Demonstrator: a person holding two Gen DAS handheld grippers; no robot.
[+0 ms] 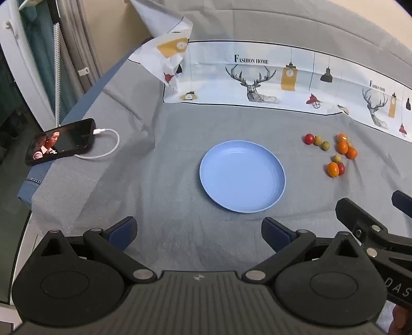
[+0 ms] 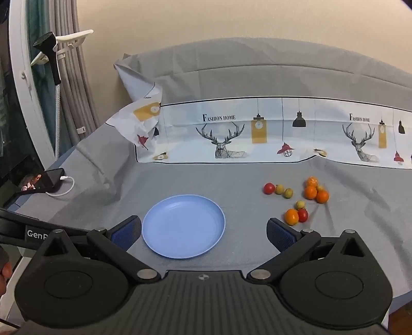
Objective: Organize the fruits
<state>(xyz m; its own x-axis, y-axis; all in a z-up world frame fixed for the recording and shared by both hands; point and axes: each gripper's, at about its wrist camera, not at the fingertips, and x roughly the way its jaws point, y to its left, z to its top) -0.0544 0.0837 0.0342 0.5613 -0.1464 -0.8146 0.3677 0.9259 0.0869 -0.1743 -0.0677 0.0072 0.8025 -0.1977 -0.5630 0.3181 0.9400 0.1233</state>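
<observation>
The blue plate [image 2: 183, 226] lay flat, round, without a long axis; the small fruits [image 2: 298, 199] clustered to its right, apart; left gripper [image 1: 199, 232] and right gripper [image 2: 203, 232] both hung spread wide, grasping nothing.

Beige wall [image 2: 206, 23], grey curtain [image 2: 74, 85] at left.

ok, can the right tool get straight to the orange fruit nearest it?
Probably yes. The right tool is open and empty, and the nearest orange fruit lies on bare grey cloth just ahead. Only a red cherry tomato touches its far side; the blue plate sits off to the left.
</observation>
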